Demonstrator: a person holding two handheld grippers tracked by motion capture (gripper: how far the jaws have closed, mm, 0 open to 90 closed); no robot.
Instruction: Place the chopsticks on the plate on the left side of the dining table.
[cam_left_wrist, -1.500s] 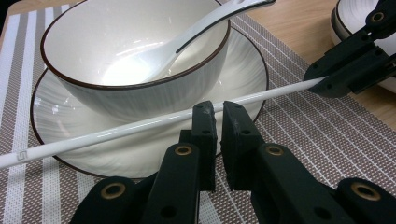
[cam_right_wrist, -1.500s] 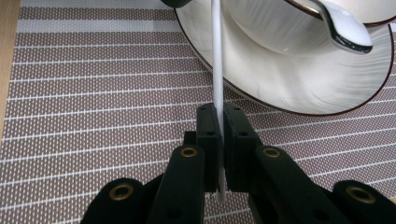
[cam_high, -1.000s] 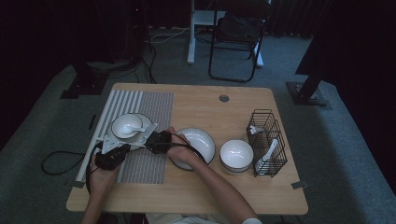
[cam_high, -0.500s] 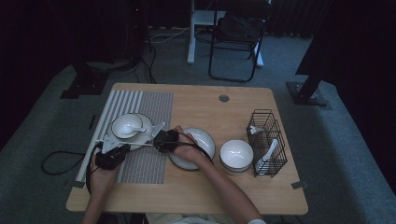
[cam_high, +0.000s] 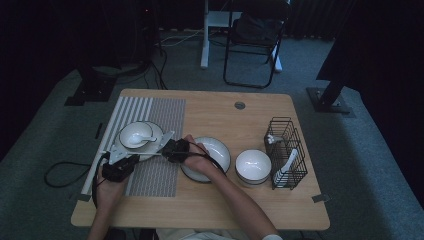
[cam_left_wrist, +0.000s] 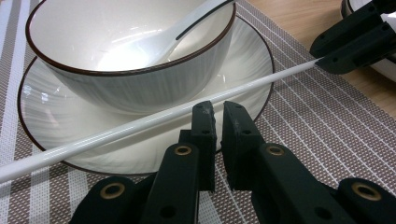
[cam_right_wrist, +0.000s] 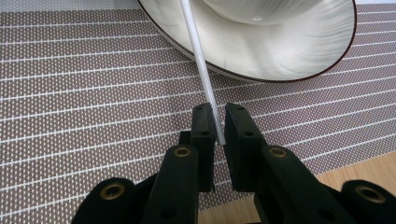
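Observation:
A white bowl (cam_high: 135, 134) (cam_left_wrist: 130, 84) with a white spoon (cam_left_wrist: 187, 25) in it stands on a plate (cam_high: 152, 143) (cam_left_wrist: 42, 107) on the striped placemat (cam_high: 160, 175). A thin white chopstick (cam_left_wrist: 140, 123) (cam_right_wrist: 198, 60) lies slanted across the plate's near rim. My right gripper (cam_high: 164, 150) (cam_right_wrist: 218, 122) is shut on the chopstick's end; its jaws have just been closing with the stick between them. My left gripper (cam_high: 135, 160) (cam_left_wrist: 218, 109) is shut just short of the stick's middle, with nothing between its jaws.
An empty plate (cam_high: 220, 150) lies under my right hand at the table's middle. To its right are a white bowl (cam_high: 253, 166) and a black wire rack (cam_high: 285, 150) that holds white spoons. A chair stands beyond the table.
The right gripper has shifted slightly beside the plate's rim. The left hand has stayed in place.

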